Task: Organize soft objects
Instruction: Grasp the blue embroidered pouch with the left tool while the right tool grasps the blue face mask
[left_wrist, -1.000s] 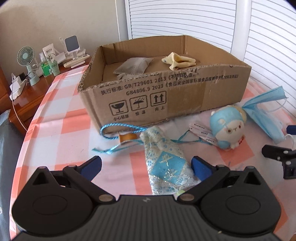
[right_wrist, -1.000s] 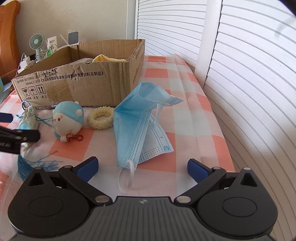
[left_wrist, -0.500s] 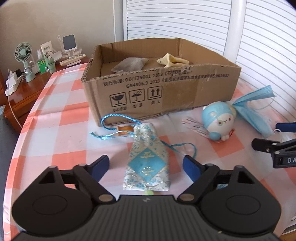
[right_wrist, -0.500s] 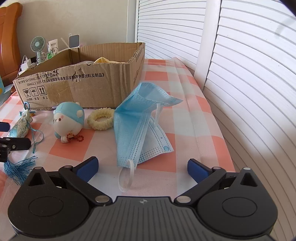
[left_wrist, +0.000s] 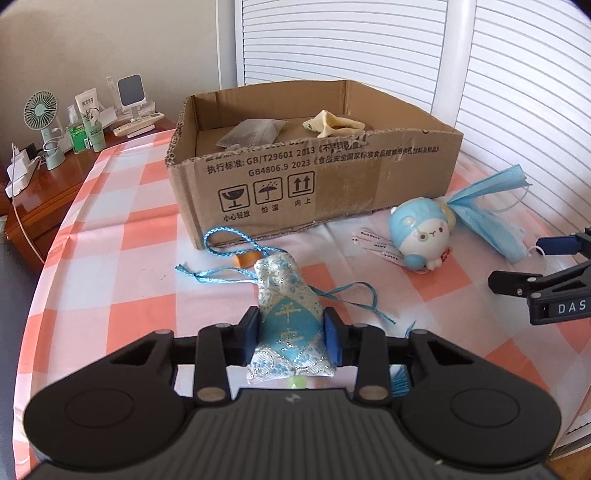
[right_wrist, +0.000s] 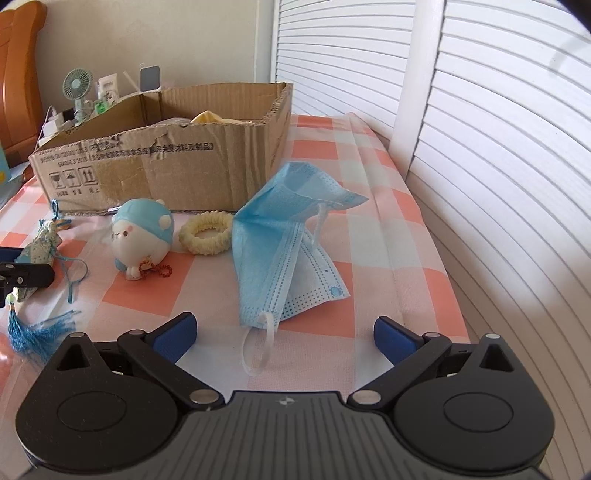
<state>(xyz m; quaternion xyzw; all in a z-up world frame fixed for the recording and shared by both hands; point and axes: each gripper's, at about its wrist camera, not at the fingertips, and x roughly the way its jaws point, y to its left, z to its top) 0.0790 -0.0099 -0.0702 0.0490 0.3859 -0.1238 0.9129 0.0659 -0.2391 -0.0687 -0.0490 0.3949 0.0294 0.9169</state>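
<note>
A blue-and-white brocade sachet (left_wrist: 284, 291) with a blue cord lies on the checked tablecloth in front of the cardboard box (left_wrist: 332, 184). My left gripper (left_wrist: 291, 332) is closing on it, and both pads press against its sides. The box holds a grey pouch (left_wrist: 251, 133) and a yellowish cloth (left_wrist: 332, 125). To the right sit a blue-and-white plush (left_wrist: 421, 232) and a blue face mask (right_wrist: 288, 236). My right gripper (right_wrist: 284, 332) stands open just short of the mask's ear loop, touching nothing. A cream scrunchie (right_wrist: 207, 234) lies between plush and mask.
A wooden side table at the far left carries a small fan (left_wrist: 40, 110), bottles and a phone stand. White shutters (right_wrist: 498, 147) run along the back and right, close to the table's right edge. A printed label strip (left_wrist: 376, 247) lies beside the plush.
My left gripper's jaws went from wide open to pinched against the sachet, which now lies straight between them. The right gripper has not moved.
</note>
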